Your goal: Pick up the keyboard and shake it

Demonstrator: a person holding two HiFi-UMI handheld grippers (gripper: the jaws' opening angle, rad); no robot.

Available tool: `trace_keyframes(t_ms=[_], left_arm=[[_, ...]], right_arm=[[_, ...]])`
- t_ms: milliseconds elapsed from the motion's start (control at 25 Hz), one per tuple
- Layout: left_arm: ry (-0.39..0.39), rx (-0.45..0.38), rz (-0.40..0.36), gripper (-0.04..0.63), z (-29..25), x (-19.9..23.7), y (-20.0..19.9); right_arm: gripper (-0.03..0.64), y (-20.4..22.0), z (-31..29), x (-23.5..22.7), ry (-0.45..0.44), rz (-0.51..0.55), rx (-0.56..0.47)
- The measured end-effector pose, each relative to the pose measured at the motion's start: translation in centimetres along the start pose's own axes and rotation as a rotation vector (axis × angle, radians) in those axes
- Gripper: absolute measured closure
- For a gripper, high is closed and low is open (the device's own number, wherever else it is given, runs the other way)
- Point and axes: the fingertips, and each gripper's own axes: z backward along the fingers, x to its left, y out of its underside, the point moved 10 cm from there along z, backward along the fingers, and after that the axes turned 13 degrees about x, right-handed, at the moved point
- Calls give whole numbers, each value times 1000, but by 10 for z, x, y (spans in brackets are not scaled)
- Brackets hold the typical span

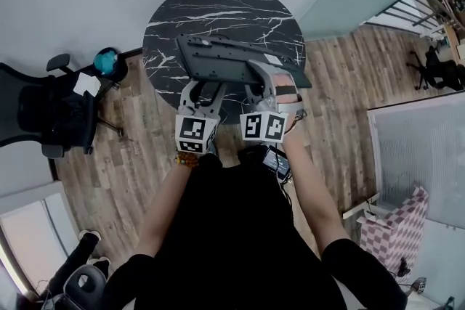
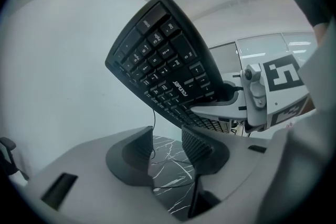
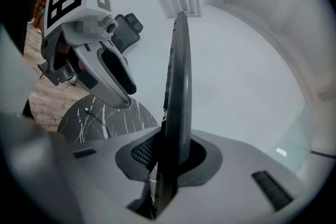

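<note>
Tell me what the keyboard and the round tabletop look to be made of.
The keyboard looks like moulded plastic, matte black, with separate keycaps bearing white printed legends. The tabletop looks like black marble or a marble-look laminate, with white branching veins and a fairly dull finish. Which of the two it is cannot be told.

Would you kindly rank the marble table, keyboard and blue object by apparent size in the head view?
1. marble table
2. keyboard, though it is held up nearer the camera
3. blue object

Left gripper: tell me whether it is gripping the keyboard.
No, the left gripper has its jaws apart; the keyboard is above them.
</note>
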Motion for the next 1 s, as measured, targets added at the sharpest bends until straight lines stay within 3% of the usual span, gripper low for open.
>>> trace_keyframes(t_ms=[200,640,880,1000], left_arm=[[-26,-29,-11,443,8,-6,-6],[-119,-120,-51,509,0,-5,-44],[-146,-131,-42,541,-11,-1,-57],[-146,-136,-28,551,-18,4,-61]], right_arm=[[540,6,5,-4,10,-79,26],[540,29,-9,-39,48,-589,98],[541,40,-16,-51,101,-795,83],[541,43,-19,-55,104,-850,65]])
